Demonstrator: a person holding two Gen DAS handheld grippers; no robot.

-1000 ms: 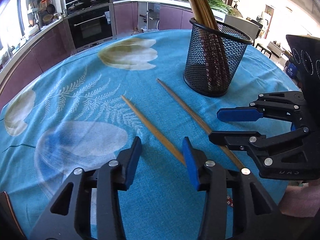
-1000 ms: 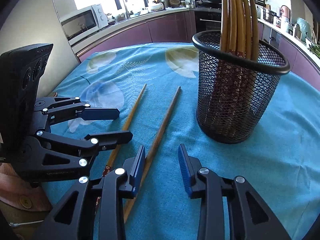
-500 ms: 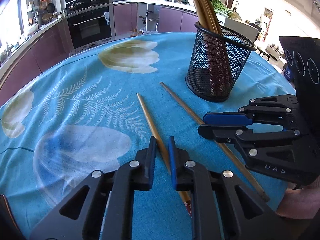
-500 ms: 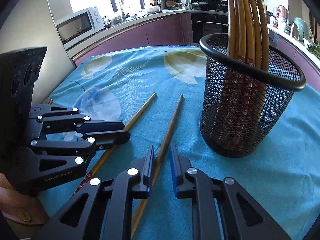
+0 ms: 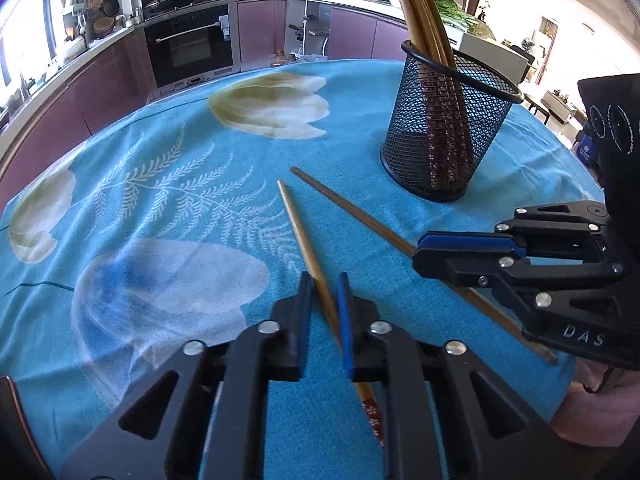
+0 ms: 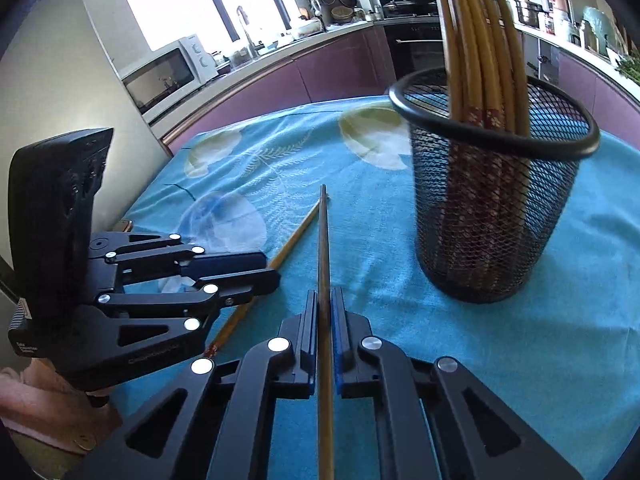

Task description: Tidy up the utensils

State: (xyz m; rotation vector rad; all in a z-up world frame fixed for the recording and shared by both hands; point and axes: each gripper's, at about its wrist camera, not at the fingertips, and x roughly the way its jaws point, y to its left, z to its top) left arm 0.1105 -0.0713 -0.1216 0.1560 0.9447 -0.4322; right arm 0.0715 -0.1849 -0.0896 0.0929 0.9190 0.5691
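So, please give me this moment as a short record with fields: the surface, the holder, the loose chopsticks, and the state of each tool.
surface: blue floral tablecloth
holder: black wire mesh cup, upright, holding several tan wooden chopsticks
left tool: shut on the lighter wooden chopstick
right tool: shut on the darker wooden chopstick
loose chopsticks: tips pointing away from both tools, near each other
mesh cup relative to right tool: ahead, to the right
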